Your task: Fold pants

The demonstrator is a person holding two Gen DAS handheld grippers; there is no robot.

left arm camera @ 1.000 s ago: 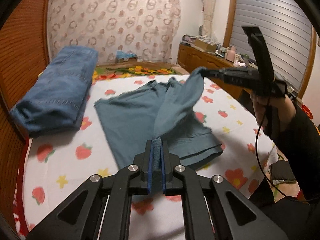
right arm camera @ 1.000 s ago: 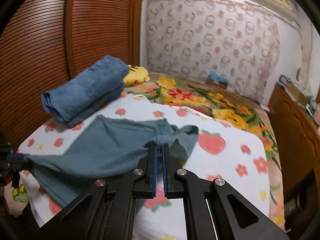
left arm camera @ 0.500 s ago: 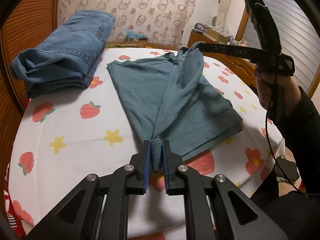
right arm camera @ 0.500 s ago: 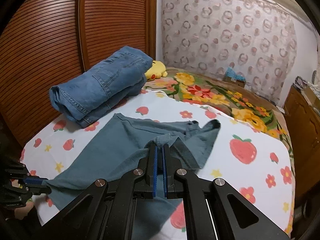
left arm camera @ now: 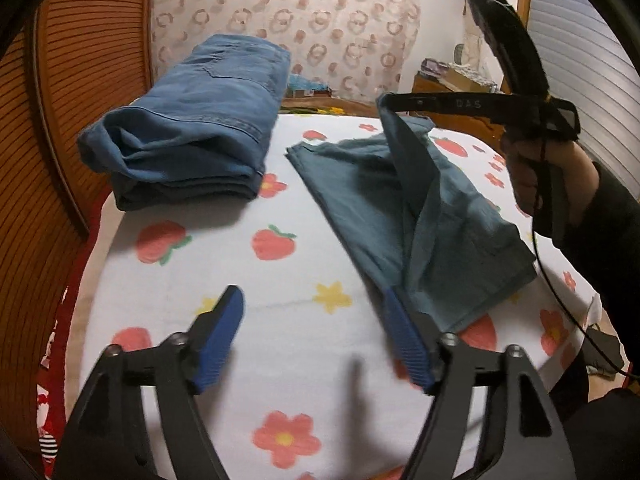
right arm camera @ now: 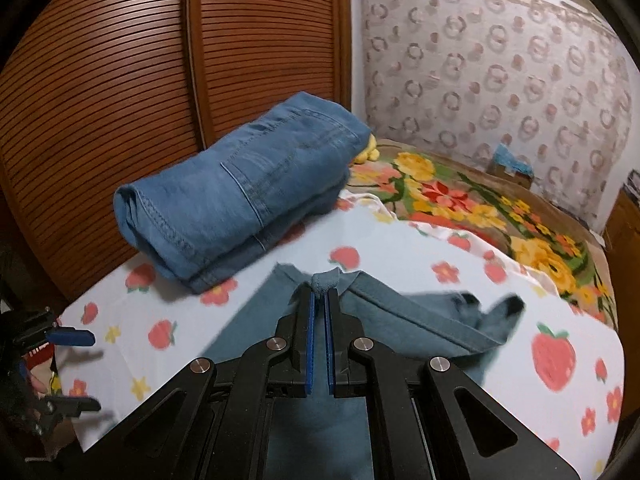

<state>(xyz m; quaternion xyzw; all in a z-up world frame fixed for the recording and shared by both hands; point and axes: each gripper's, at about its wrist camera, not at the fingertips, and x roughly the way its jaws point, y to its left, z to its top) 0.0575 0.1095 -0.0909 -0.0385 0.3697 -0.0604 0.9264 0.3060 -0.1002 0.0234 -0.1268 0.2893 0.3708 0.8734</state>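
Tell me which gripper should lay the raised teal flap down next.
Right. The right gripper is shut on the teal pants, holding the flap up; the left gripper is open, holding nothing.

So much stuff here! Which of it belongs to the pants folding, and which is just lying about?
Part of the job:
- grey-green cotton pants, spread on the strawberry-print sheet
- right tongs, shut on a bunched edge
- left tongs, open

Just lying about:
- folded blue denim jeans
- yellow plush toy
- flowered blanket
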